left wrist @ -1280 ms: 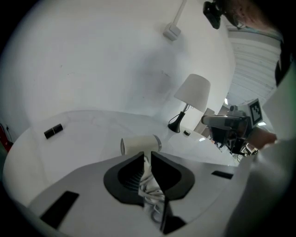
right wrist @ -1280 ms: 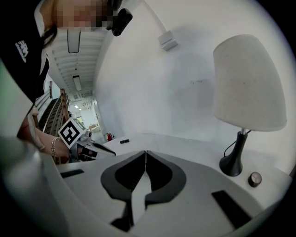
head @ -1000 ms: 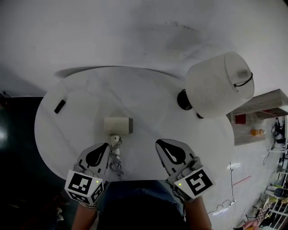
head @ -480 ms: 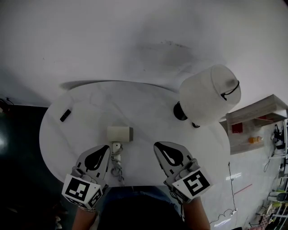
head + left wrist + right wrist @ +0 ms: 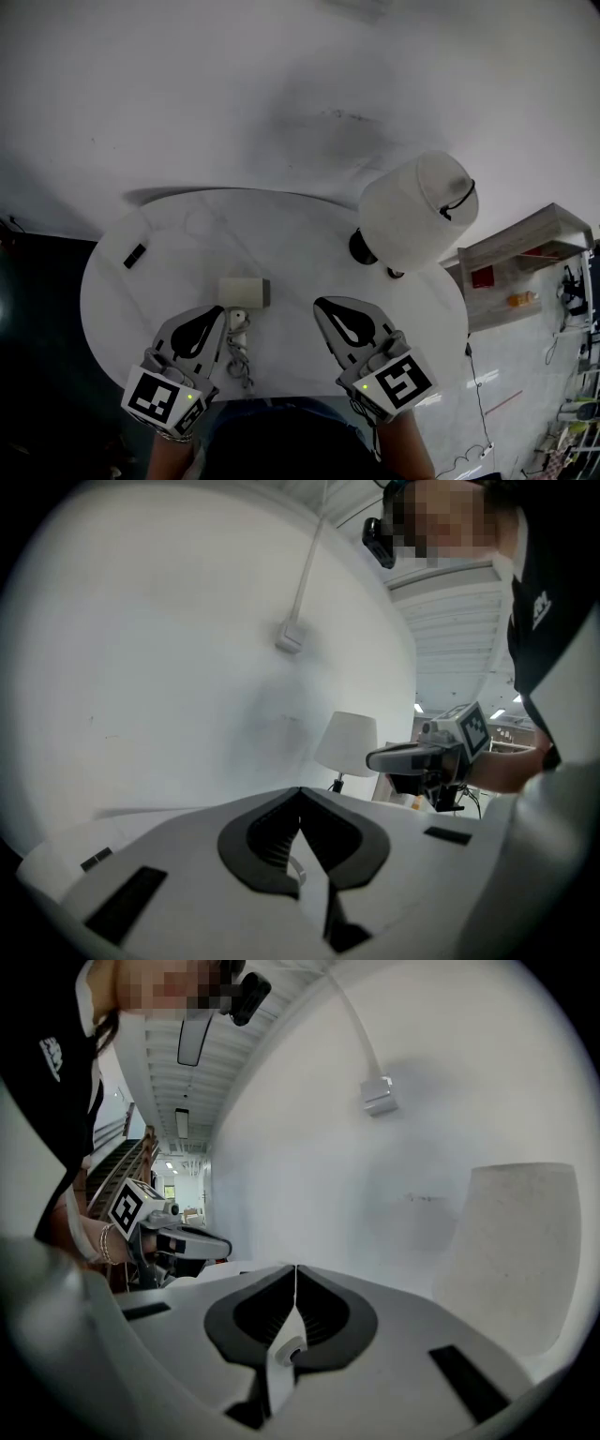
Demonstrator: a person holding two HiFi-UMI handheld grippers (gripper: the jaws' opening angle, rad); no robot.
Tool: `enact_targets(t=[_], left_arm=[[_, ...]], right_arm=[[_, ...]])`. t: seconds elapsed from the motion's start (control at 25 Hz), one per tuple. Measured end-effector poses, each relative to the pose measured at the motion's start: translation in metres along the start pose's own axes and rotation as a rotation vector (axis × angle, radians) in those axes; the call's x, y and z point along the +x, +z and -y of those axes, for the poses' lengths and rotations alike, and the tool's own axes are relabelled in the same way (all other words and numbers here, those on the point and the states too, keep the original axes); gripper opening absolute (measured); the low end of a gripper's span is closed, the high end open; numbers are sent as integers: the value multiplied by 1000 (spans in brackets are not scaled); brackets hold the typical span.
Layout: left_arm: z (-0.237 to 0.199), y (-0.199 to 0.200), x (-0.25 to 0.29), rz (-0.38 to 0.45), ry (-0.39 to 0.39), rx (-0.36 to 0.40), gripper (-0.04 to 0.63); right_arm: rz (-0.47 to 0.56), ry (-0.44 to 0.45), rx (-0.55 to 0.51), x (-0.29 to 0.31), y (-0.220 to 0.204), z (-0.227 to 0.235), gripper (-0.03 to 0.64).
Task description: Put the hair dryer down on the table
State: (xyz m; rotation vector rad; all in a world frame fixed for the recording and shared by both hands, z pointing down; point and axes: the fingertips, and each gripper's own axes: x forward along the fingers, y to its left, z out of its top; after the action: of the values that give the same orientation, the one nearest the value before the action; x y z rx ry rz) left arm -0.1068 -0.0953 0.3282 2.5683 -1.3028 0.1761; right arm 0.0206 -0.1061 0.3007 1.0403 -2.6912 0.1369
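Hardly shifted since a second ago, with left claw [image 5: 214, 319] and right claw [image 5: 330, 311] both pressed together and empty over the near tabletop [image 5: 300, 244], flanking the hair dryer [image 5: 244, 292] lying flat there with its cord [image 5: 242, 361], apparently already set down and released.

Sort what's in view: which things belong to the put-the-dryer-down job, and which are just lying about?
Job:
- hair dryer, already lying on the table
- left gripper, shut, nothing in it, beside the dryer
- right gripper, shut, nothing in it

Lying about:
- lamp with a white shade, at the table's right
- small black object near the table's left edge
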Motion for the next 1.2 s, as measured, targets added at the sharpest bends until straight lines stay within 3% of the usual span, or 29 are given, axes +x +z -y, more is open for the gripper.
enact_targets(t=[1.2], left_arm=[[-33,80,-19,158,52,116,17]], right_arm=[[136,-132,-60,-28,76,35,18]])
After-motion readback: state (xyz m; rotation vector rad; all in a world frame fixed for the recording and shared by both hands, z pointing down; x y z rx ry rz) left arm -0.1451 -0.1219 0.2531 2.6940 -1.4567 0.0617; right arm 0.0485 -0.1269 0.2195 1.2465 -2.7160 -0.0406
